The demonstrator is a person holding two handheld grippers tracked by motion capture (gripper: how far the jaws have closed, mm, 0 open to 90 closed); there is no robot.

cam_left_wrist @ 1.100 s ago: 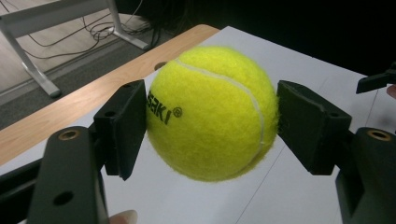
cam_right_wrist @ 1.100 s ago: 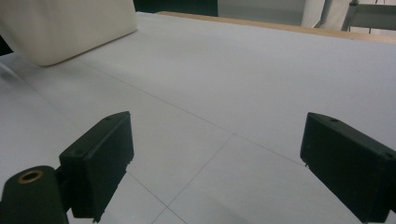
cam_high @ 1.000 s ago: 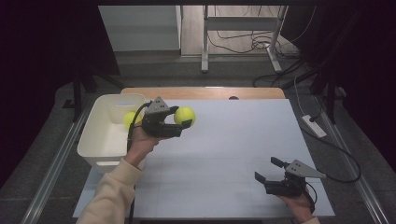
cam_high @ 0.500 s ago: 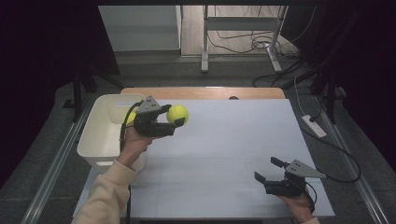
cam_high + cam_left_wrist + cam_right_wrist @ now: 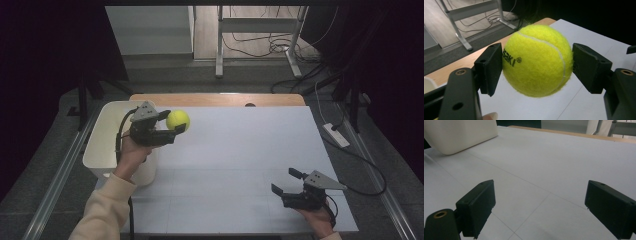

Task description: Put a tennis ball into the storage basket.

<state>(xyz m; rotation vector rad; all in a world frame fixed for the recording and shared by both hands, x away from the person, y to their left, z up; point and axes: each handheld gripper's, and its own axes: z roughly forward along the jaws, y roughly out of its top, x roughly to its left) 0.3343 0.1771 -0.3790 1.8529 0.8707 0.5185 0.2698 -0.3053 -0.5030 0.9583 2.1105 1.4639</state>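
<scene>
**Ball held clear of the tabletop, bin just behind it**

You have the ball (image 5: 537, 60) pinched across its middle, one black pad on each side, in your left hand-held gripper (image 5: 170, 124). It hangs in the air above the tabletop (image 5: 240, 150), just past the bin's (image 5: 107, 131) inner wall. Judge it light, with a felt nap that grips the pads well, so a slip looks unlikely. It is springy, though: squeeze harder and it will give a little, and if it drops it will probably bounce and roll. The widest girth is the right place to hold it, and that is where the pads appear to sit; a hold nearer the top or bottom would tend to squirt it out.

Your right hand-held gripper (image 5: 292, 187) rests low near the front right corner of the tabletop, its jaws spread wide with nothing between them.

For room, the white surface between your two hands lies flat and bare, so any sweep across it is free. Mind the bin's rim on the left. The far edge, with its strip of wood, and the right edge have no lip, so a loose ball could run off to the floor.
</scene>
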